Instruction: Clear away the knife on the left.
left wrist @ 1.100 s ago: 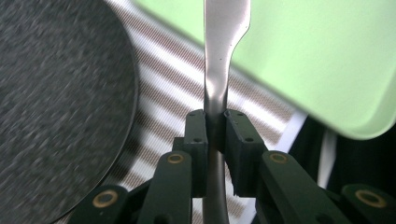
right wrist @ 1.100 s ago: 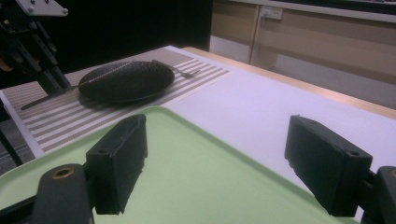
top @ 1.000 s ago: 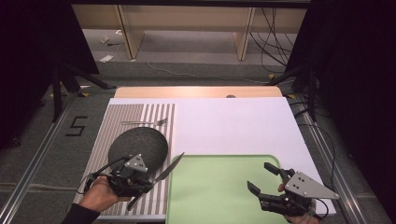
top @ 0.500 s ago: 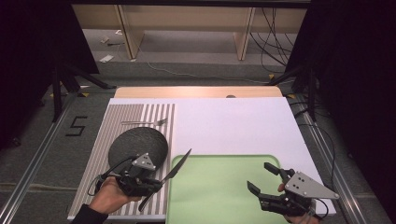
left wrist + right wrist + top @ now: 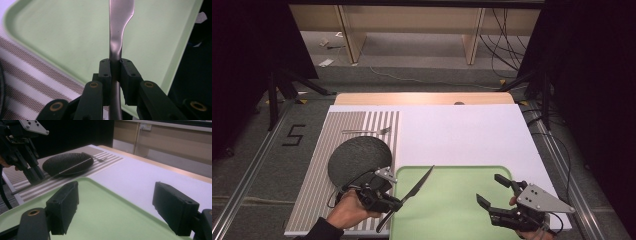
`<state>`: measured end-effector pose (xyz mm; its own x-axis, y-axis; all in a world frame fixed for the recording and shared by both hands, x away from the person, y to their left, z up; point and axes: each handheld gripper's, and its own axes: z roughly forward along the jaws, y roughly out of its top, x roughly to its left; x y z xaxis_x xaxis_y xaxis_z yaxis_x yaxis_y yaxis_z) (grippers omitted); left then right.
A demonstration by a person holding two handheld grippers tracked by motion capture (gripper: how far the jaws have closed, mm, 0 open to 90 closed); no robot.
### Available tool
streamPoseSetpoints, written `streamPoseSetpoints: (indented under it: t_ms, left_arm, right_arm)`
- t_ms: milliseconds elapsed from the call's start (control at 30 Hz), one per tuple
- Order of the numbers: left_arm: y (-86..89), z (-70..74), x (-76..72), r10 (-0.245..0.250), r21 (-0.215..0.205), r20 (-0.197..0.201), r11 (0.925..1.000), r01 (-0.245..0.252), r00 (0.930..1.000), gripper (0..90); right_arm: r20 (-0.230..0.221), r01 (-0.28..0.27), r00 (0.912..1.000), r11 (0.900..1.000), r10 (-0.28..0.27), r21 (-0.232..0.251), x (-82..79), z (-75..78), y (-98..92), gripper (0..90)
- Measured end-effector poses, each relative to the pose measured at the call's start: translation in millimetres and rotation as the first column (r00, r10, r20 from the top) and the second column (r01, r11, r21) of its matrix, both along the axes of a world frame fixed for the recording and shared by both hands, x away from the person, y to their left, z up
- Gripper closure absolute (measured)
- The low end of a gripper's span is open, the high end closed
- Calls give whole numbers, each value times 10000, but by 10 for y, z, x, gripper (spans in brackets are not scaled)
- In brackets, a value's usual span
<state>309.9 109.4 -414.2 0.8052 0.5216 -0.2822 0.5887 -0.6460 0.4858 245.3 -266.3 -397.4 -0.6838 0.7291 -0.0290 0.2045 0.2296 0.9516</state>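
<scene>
My left gripper [image 5: 398,202] is shut on a metal table knife [image 5: 417,187], gripping its handle. The blade points forward and right over the left edge of the green tray [image 5: 452,220]. In the left gripper view the jaws [image 5: 115,67] pinch the knife [image 5: 120,25] with the tray [image 5: 62,37] beneath the blade. My right gripper [image 5: 491,190] stands open over the tray's right front part, with nothing between its fingers [image 5: 65,205]. The right gripper view shows the left gripper [image 5: 32,173] with the knife [image 5: 70,167] at far left.
A black round plate [image 5: 357,156] lies on a grey striped placemat [image 5: 319,170], left of the tray. A fork [image 5: 367,131] rests on the mat behind the plate. A white sheet [image 5: 462,135] covers the table behind the tray. The table's front edge is close to both hands.
My left gripper has carried the knife to the right, from above the plate and placemat to the tray's left edge. The right gripper has stayed put.
</scene>
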Motion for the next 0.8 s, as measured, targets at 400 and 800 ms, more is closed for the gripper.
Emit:
streamPoseSetpoints:
  t_ms: [400,800]
  left_arm:
    - [-260,-56,-2,-562,140,-404,9983,568,9976,795]
    - [-460,-105,48,-851,88,-749,9963,860,9936,795]
  right_arm:
    - [15,-22,10000,10000,22,23,-2,1,-2,219]
    - [44,-30,10000,10000,30,29,-1,2,-5,220]
